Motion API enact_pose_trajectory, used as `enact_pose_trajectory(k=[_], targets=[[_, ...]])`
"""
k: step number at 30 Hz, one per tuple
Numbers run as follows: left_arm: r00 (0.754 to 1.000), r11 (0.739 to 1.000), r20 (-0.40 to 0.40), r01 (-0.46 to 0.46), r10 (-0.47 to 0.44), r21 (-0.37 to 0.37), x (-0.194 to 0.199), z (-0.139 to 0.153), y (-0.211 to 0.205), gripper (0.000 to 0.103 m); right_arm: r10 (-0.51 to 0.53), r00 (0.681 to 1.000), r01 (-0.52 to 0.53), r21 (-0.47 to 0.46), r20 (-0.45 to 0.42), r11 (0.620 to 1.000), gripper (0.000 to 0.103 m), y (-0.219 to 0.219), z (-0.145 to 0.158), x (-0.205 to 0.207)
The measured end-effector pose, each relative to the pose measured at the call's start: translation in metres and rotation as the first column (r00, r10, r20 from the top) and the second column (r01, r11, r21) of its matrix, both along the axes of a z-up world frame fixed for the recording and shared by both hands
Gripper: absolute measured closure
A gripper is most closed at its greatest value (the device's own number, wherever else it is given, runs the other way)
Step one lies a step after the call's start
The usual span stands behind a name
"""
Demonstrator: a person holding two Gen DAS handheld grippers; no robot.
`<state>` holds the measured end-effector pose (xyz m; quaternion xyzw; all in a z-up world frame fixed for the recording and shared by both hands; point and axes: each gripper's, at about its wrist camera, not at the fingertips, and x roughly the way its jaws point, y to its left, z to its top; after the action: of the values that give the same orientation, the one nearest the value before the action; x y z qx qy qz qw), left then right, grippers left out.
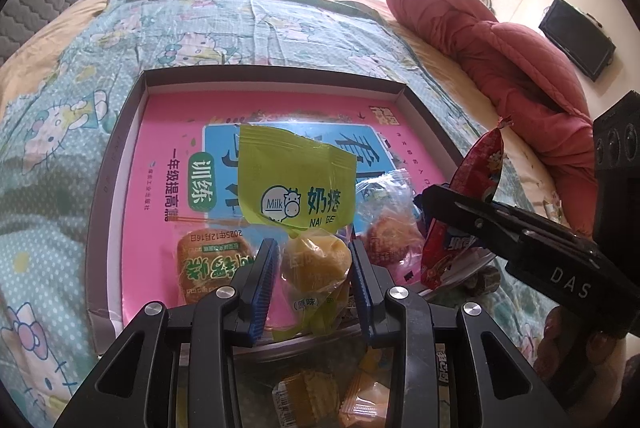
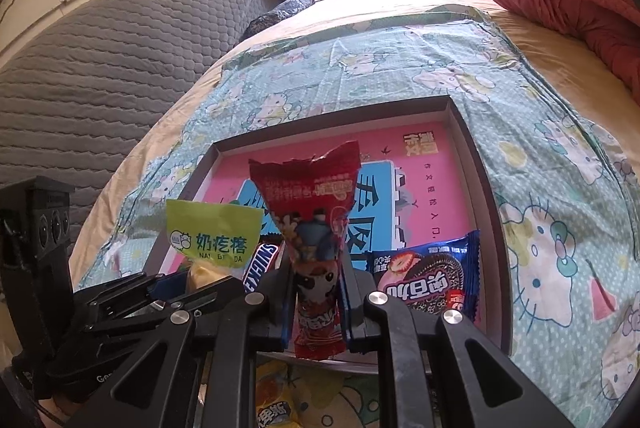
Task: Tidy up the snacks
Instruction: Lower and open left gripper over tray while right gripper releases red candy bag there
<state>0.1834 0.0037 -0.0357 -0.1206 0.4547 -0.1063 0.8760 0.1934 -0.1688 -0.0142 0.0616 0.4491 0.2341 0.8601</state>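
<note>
Green-wrapped milk candy (image 1: 298, 183) stands upright between the left claw's (image 1: 314, 282) blue pads, which pinch its yellow lower half; its flat top sticks up above the tray. Beside it to the right, the right claw (image 2: 316, 292) is pressed tight on a red packet (image 2: 316, 228), held upright too, its torn top pointing up.

Both hang over the near end of a shallow grey tray (image 1: 276, 77) lined with a pink book (image 1: 168, 131). In the tray lie an orange snack (image 1: 208, 260), a clear-wrapped cake (image 1: 390, 232), a Snickers bar (image 2: 262, 262) and a blue cookie pack (image 2: 428, 268). More wrapped sweets (image 1: 320, 396) lie near the tray's front edge, under the claws.

The tray sits on a teal cartoon-cat sheet (image 1: 80, 107) on a bed, with a red quilt (image 1: 500, 47) bunched to the right and a grey quilted headboard (image 2: 100, 47) left.
</note>
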Motion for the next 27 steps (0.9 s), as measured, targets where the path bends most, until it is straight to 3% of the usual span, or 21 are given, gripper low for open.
enact_pose_trajectory(k=[19, 27], targets=[[1.0, 1.0, -0.002, -0.003, 0.003, -0.008, 0.001, -0.0001, 0.0014, 0.066, 0.003, 1.0, -0.003, -0.008, -0.021, 1.0, 0.085, 0.0048, -0.0048, 0.0019], [1.0, 1.0, -0.002, -0.004, 0.004, -0.01, 0.0004, -0.0004, 0.0027, 0.066, -0.004, 1.0, 0.004, -0.003, -0.025, 1.0, 0.074, 0.0034, -0.0051, 0.0023]])
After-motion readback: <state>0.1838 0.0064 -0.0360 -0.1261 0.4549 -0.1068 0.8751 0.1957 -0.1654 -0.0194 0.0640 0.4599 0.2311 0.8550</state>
